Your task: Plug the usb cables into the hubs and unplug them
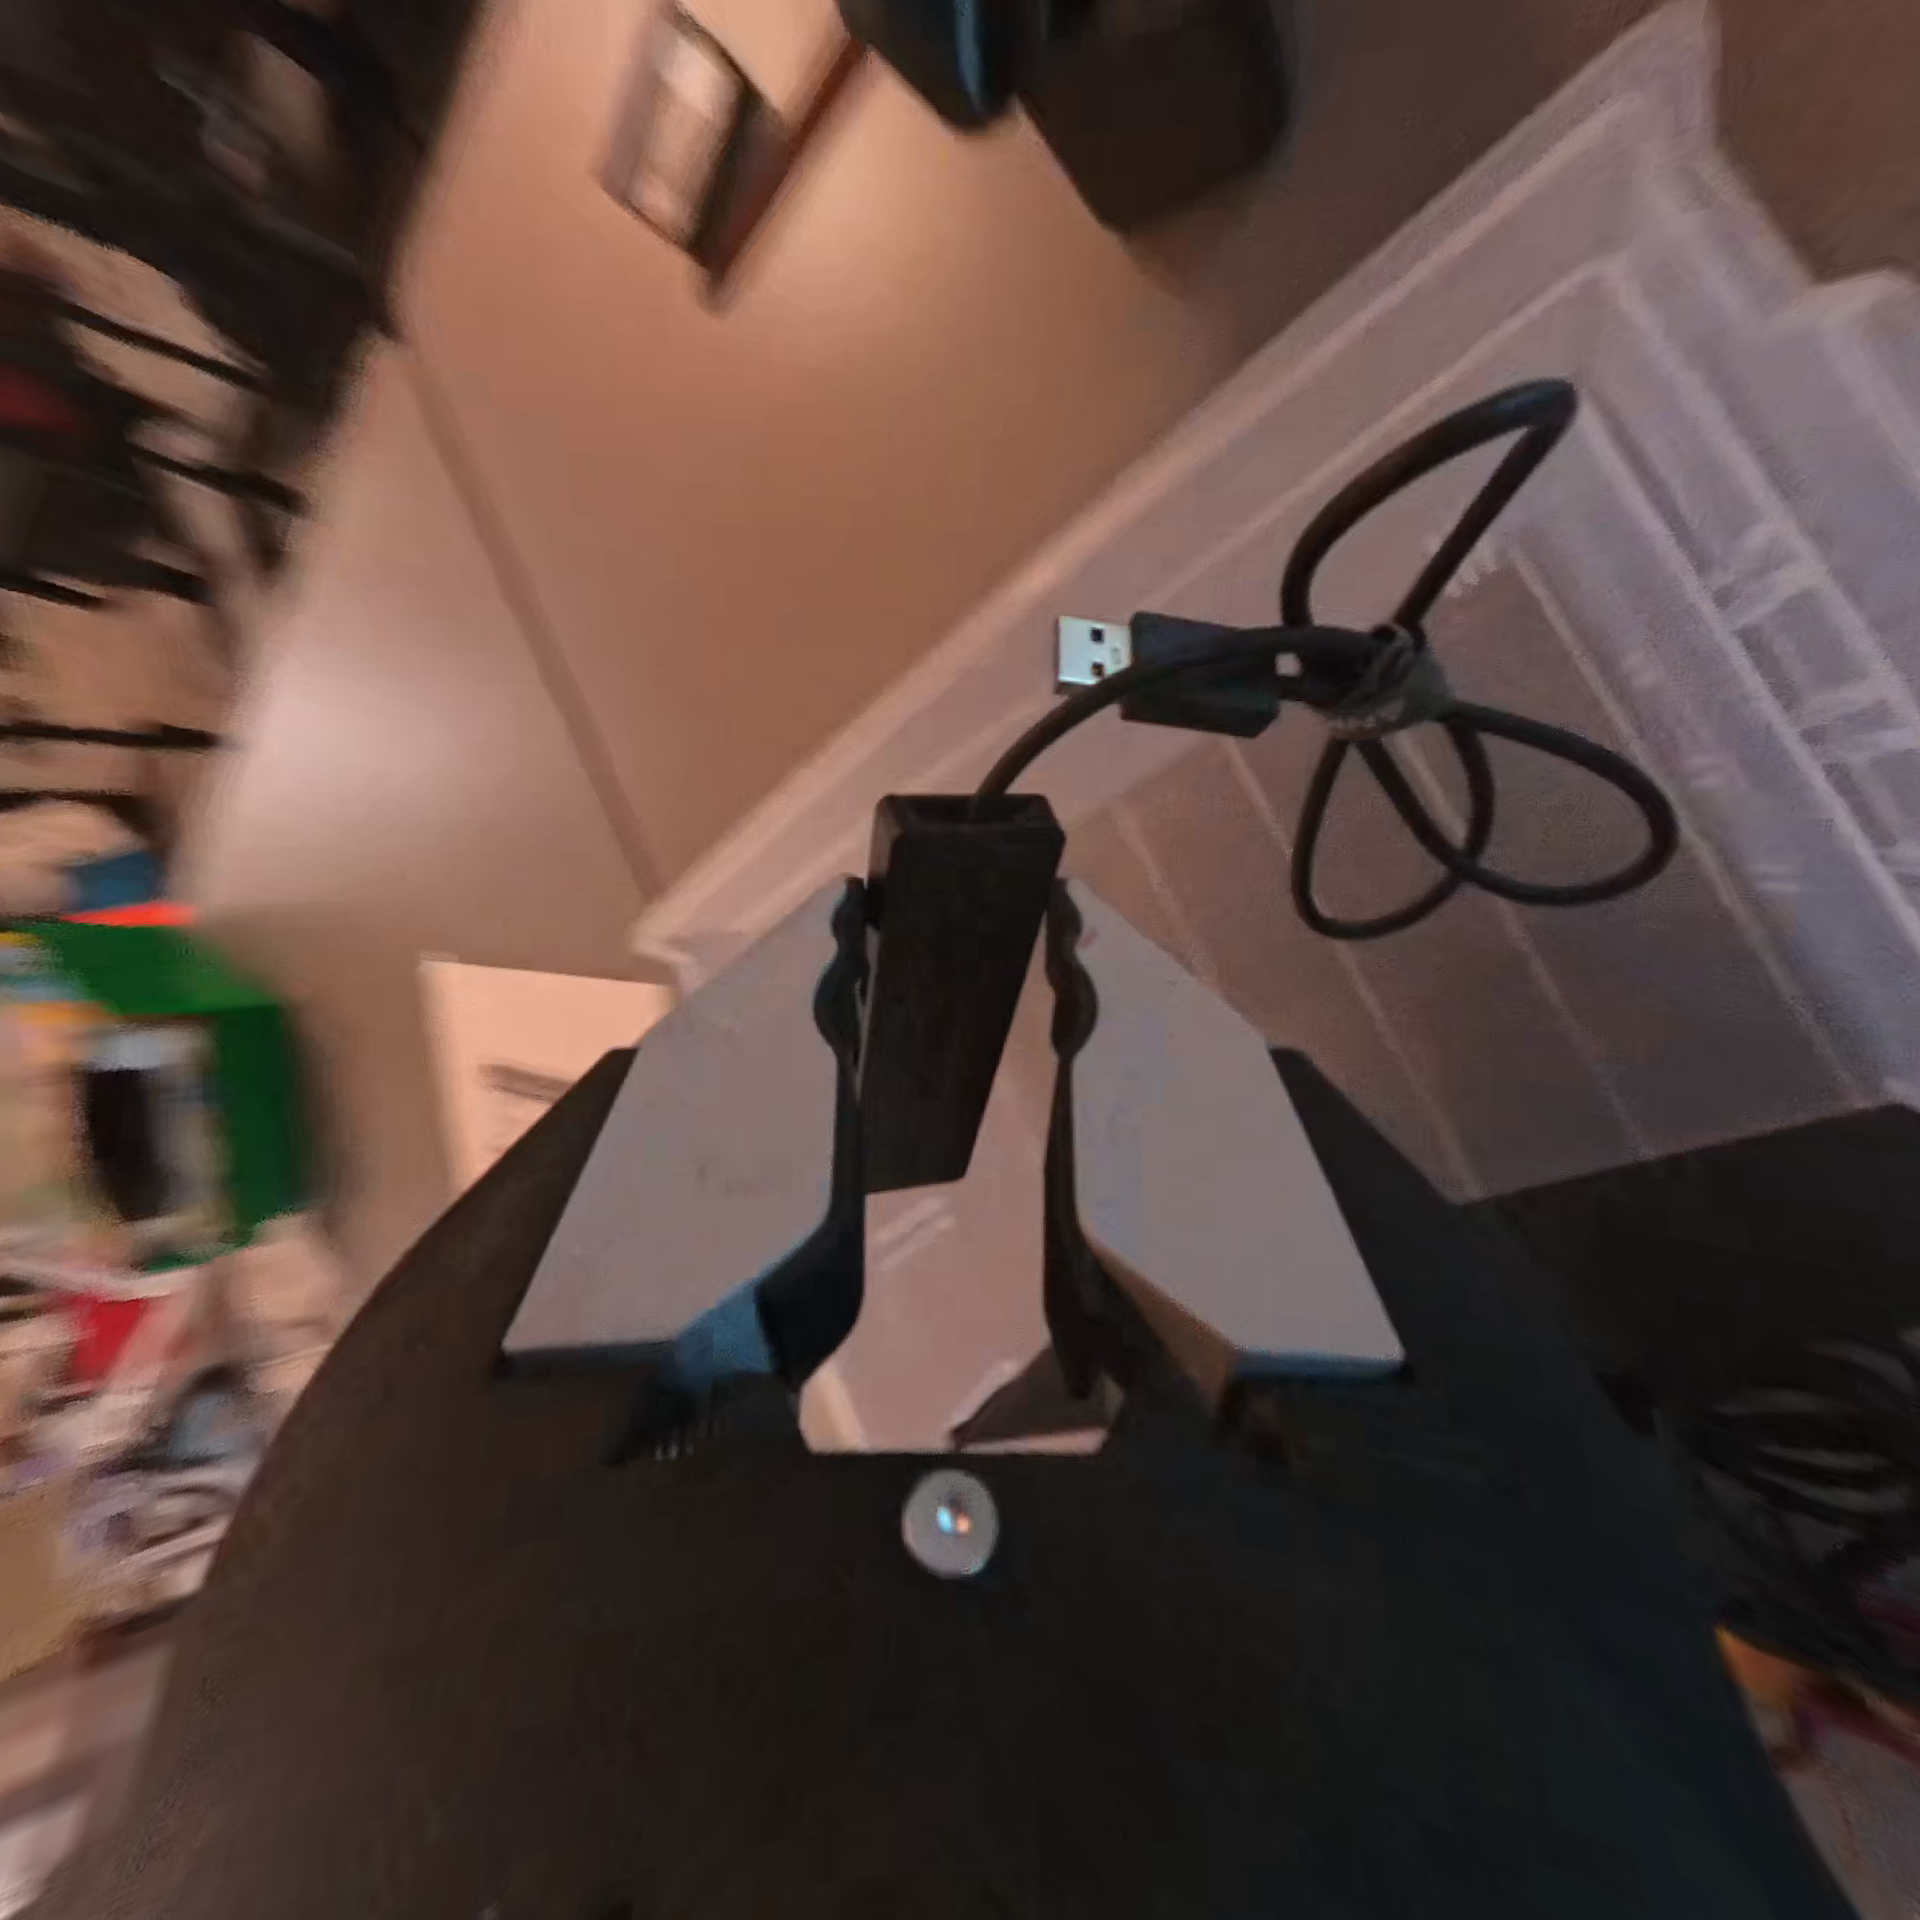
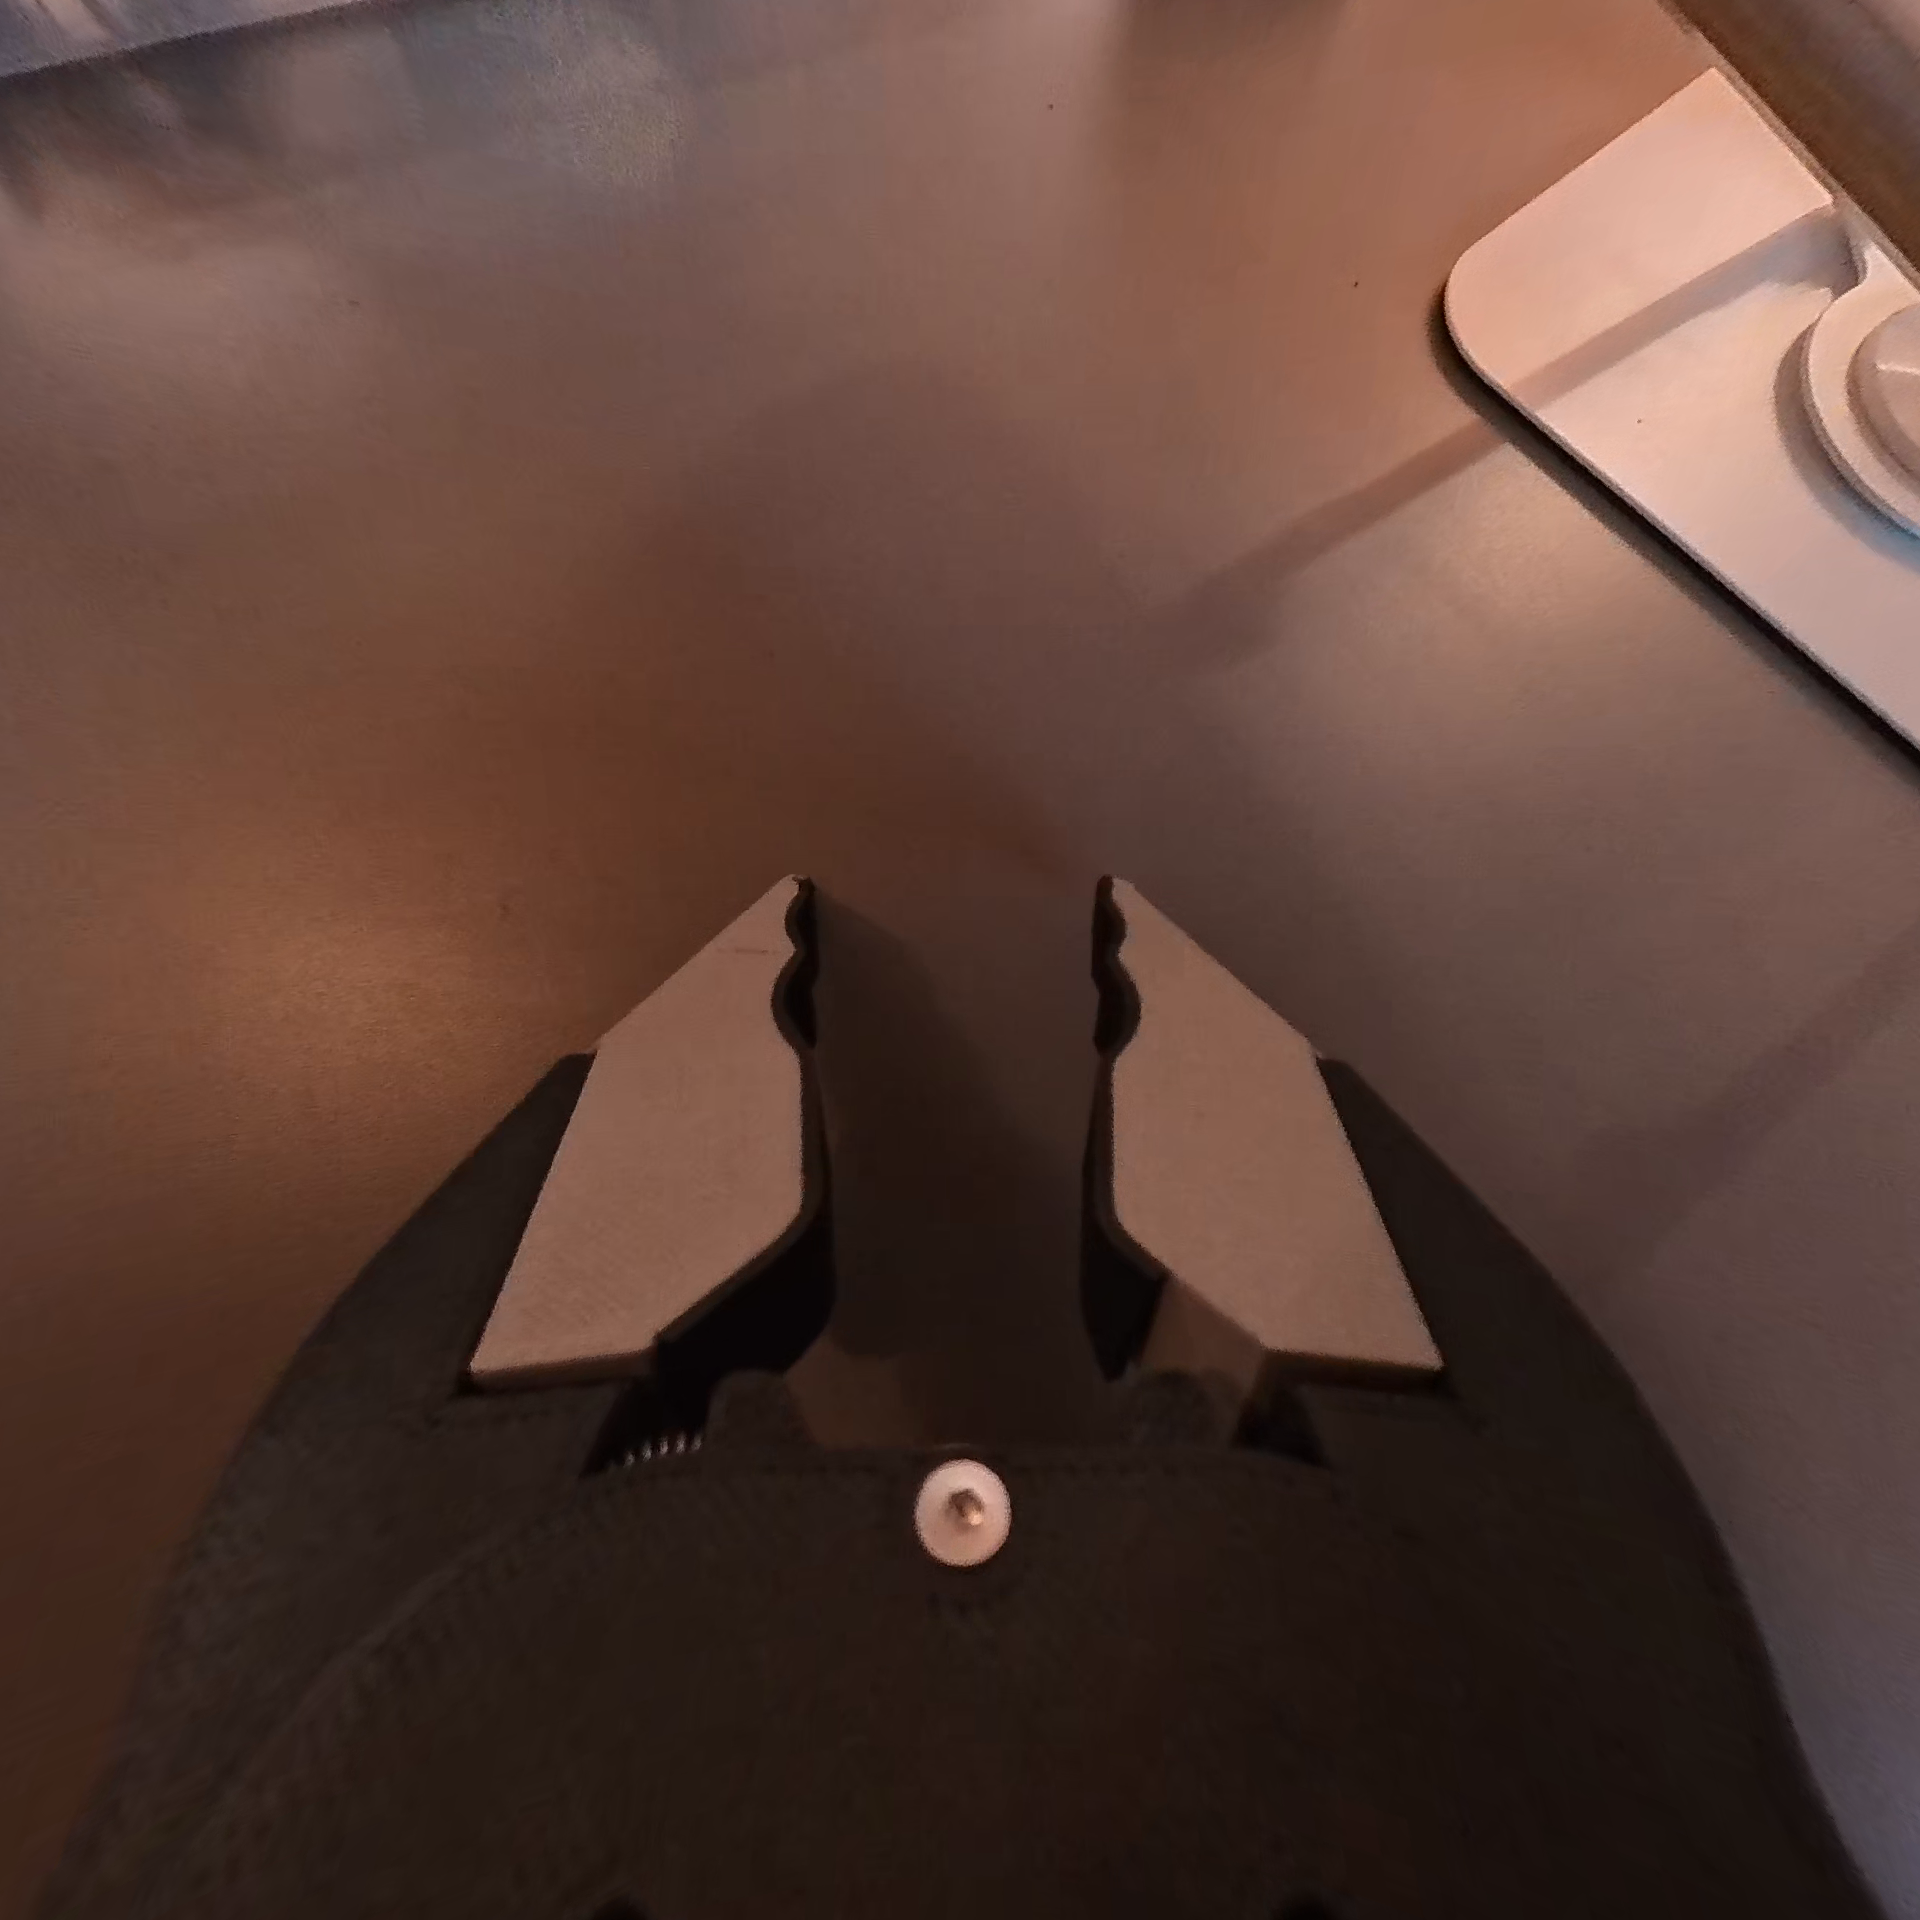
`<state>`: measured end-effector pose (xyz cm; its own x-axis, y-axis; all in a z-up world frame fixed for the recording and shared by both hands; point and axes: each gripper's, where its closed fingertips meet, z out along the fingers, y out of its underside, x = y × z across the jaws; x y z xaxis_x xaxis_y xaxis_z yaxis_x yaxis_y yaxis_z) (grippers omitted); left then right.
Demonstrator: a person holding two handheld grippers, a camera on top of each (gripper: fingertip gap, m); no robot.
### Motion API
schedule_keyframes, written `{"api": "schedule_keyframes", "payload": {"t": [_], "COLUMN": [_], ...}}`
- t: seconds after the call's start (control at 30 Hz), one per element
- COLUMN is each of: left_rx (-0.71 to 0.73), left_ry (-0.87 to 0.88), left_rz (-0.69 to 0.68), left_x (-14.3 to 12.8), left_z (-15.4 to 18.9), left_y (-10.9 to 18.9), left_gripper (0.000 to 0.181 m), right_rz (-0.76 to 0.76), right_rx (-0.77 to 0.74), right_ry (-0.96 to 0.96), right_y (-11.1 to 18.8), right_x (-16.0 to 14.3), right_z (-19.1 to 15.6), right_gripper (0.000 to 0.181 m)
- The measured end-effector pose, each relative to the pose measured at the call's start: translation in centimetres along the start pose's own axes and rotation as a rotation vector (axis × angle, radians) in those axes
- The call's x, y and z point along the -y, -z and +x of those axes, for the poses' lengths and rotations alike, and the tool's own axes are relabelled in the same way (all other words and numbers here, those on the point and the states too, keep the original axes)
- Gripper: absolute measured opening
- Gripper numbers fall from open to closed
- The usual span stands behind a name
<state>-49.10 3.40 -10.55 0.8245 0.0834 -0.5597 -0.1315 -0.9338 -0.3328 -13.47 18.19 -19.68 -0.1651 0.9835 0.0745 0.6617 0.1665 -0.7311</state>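
Left gripper (image 1: 956,914): jaws clamped on a black USB hub (image 1: 951,987), a slim rectangular bar held lengthwise between the fingers, raised off any surface.

Hub cable (image 1: 1455,748): black, leaving the far end of the hub, curving right into a bundle of loops tied at the middle. Silver USB plug (image 1: 1091,655) points left from the bundle, free in the air, plugged into nothing.

Behind, right: clear plastic storage bins (image 1: 1558,520), stacked. Behind, left: beige wall (image 1: 779,468) with a framed picture (image 1: 717,145). Far left: blurred clutter, a green object (image 1: 208,1039) among it; detail unreadable.

Right gripper (image 2: 956,935): jaws apart, nothing between them, low over a bare grey-brown tabletop (image 2: 623,520). Nothing stands in front of it.

Far right of the tabletop: flat white base plate (image 2: 1662,364) with rounded corner, carrying a round white fitting at the frame edge.
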Motion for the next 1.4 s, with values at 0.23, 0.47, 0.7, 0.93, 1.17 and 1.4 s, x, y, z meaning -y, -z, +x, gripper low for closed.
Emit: {"api": "schedule_keyframes", "payload": {"t": [0.23,0.47,0.7,0.93,1.17,1.4], "left_rx": [0.421,0.261,0.079,0.055,-0.027,-0.055], "left_ry": [-0.239,-0.322,-0.374,-0.396,-0.412,-0.398], "left_rz": [0.25,0.513,0.574,0.574,0.584,0.628], "left_x": [7.5,14.4,15.1,15.4,15.2,15.0], "left_z": [-1.7,10.6,25.8,28.5,29.9,30.3], "left_y": [12.5,19.3,12.8,8.7,8.0,8.8], "left_gripper": [0.033,0.033,0.033,0.032,0.032,0.032], "right_rz": [0.008,0.259,0.426,0.451,0.411,0.28], "right_rx": [-0.009,0.118,0.121,0.282,0.214,0.116], "right_ry": [0.004,0.012,-0.022,-0.092,-0.124,-0.081], "right_y": [0.1,3.8,9.1,9.0,7.1,3.7], "right_x": [0.1,3.9,4.8,5.0,4.7,3.3], "right_z": [0.1,-1.4,0.5,-0.3,0.8,1.1], "right_gripper": [0.051,0.059,0.068,0.072,0.075,0.072]}}
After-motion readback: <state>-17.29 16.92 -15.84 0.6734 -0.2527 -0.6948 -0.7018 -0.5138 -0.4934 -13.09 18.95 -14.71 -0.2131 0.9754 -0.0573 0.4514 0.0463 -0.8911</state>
